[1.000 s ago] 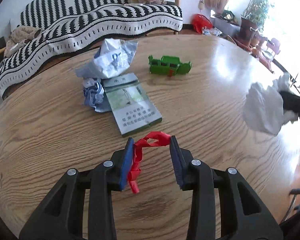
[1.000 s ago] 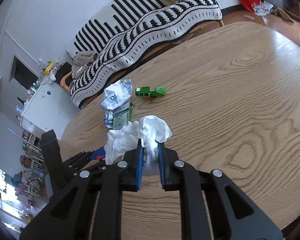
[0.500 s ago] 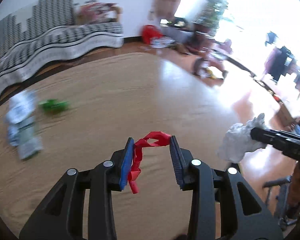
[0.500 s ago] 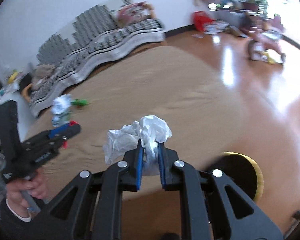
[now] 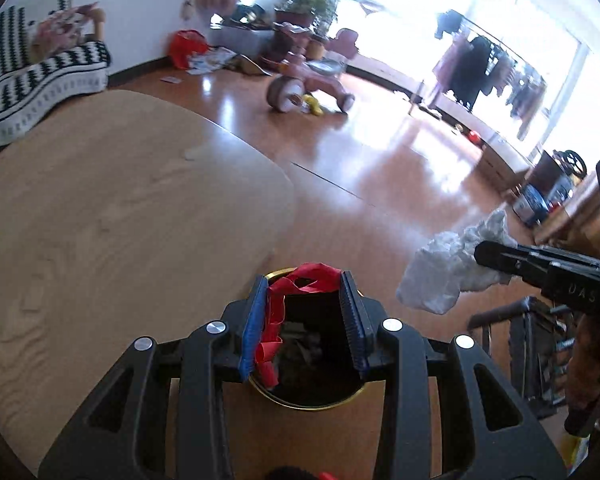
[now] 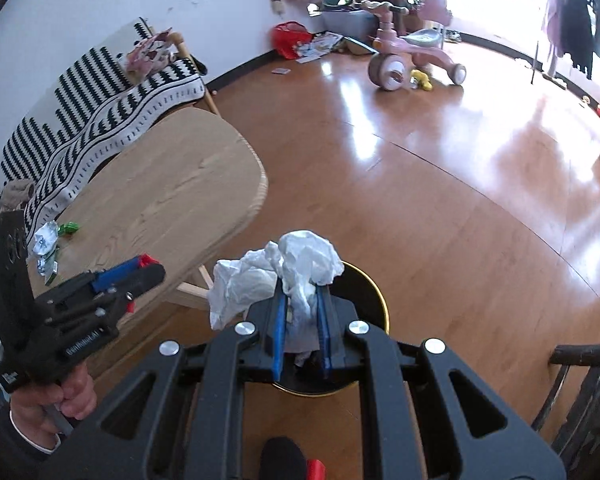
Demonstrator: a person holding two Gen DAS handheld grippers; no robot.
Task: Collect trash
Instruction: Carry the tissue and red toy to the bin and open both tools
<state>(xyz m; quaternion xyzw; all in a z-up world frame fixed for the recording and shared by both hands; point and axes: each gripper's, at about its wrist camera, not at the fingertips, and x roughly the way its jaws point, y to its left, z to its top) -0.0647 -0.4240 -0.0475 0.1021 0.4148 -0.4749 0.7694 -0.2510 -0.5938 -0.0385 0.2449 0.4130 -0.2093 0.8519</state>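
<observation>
Living room: glossy wood floor [image 6: 440, 168], striped throw on a sofa [image 6: 100, 92], pink tricycle [image 6: 412, 56] by the window. Wooden surface [image 5: 100, 220] off to the left of both views.

Left tongs [image 5: 304, 280]: narrow gap, clamped on a red plastic strip [image 5: 276, 320], stretched across the tips and dangling down the left pad. Pointed down, directly over a black bin with a gold rim [image 5: 312, 406]. Some crumpled scraps visible inside, too dark to identify.

Right tongs [image 6: 300, 300]: nearly closed, pinching a crumpled white paper wad [image 6: 300, 260], most of it bulging above and left of the tips. Over the same bin, near its far rim as seen from the right wrist.

Step in hand, by judgement: drop-off. Both pieces carried clear of the surface and hovering above the bin mouth, neither released.

Next move: open each pair of tongs while centred over the opening. Right side probably needs a nudge inward first, since the wad overhangs toward the rim. Red strip possibly clingy on the pad, so maybe a wide opening or a small shake.

Not finished after that: crumpled wrapper [image 6: 44, 236] and a flat box [image 6: 52, 266] left on the far part of the surface, beside a green toy [image 6: 69, 228]. Return trip needed for those.
</observation>
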